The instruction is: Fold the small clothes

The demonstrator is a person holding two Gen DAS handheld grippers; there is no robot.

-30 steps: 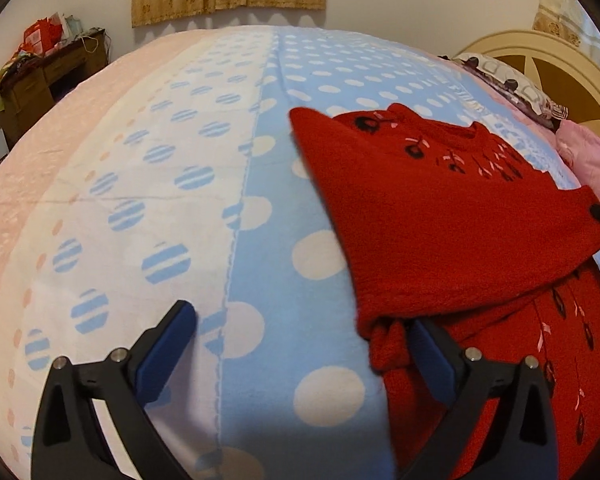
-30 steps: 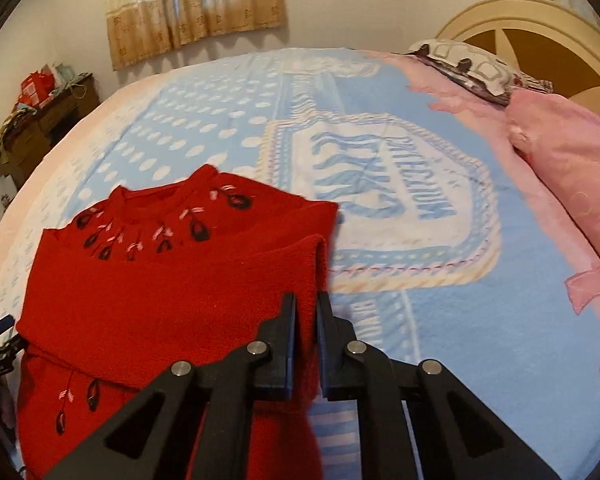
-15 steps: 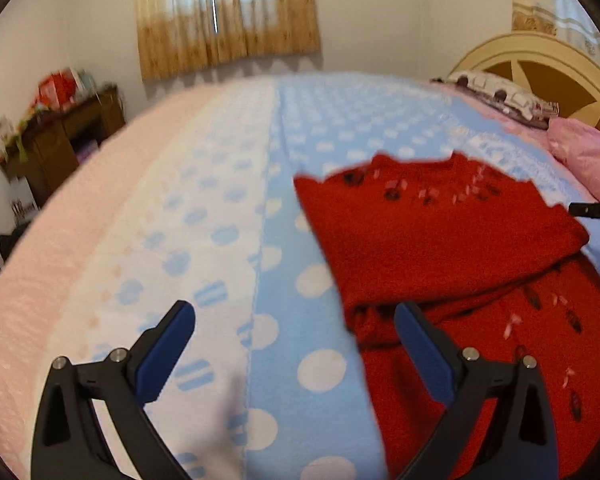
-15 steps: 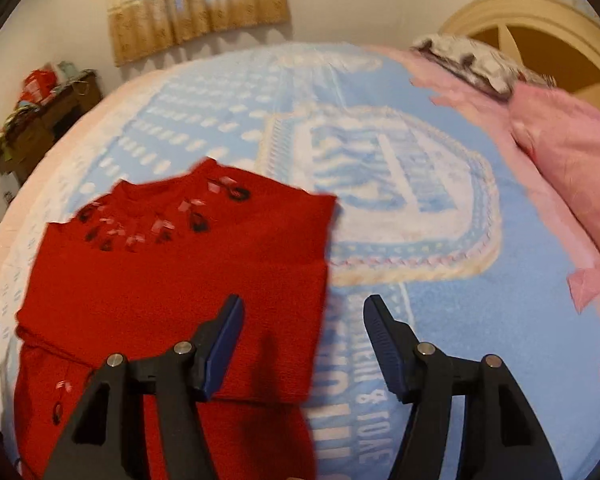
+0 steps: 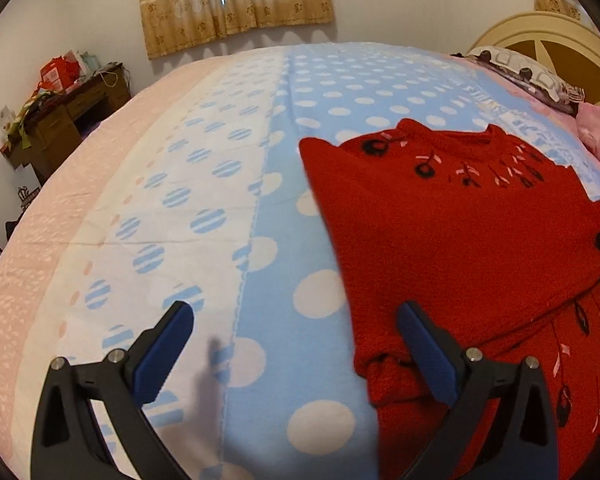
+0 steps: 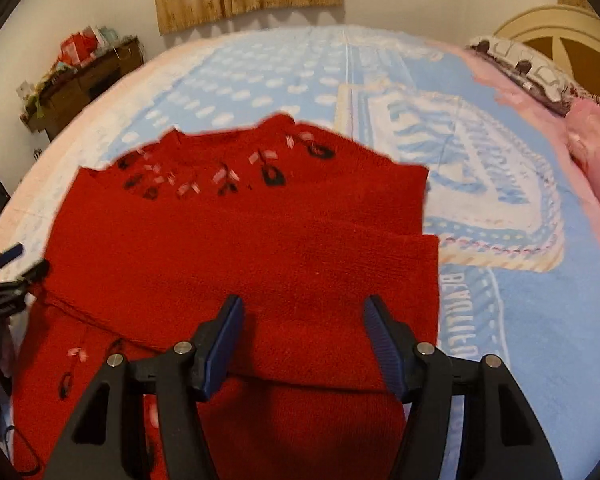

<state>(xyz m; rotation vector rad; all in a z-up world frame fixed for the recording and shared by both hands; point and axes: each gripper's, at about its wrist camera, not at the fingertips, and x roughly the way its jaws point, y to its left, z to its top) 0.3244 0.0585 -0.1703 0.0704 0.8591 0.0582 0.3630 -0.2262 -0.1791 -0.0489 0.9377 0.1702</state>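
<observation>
The red sweater (image 6: 236, 248) lies flat on the blue dotted blanket (image 5: 300, 216) of the bed, roughly mid-bed, its collar towards the far edge by the curtained window (image 5: 236, 0) and its hem towards the near edge; both sleeves are folded across the chest as one broad band, with the embroidered neckline showing above it.

A second ago the right gripper (image 6: 304, 340) was pinched tight on the sleeve's cuff; now its jaws stand moderately wide with nothing pressed between them, hovering just above the folded band, so the sleeve has been let go and stays where it was laid. The left gripper (image 5: 296, 348) was already spread wide and empty a second ago and is the same now; its right finger (image 5: 428, 352) hangs over the sweater's left edge near the tucked cuff, its other finger over bare blanket; whether that finger touches the knit I cannot tell.

By my reading the sleeve fold is finished and both tools are free; what remains is probably the lengthwise fold, bringing the hem at the near edge up towards the collar; the thick knit should hold its crease, though the loose cuff at the left edge could slip out when the body is lifted.
</observation>
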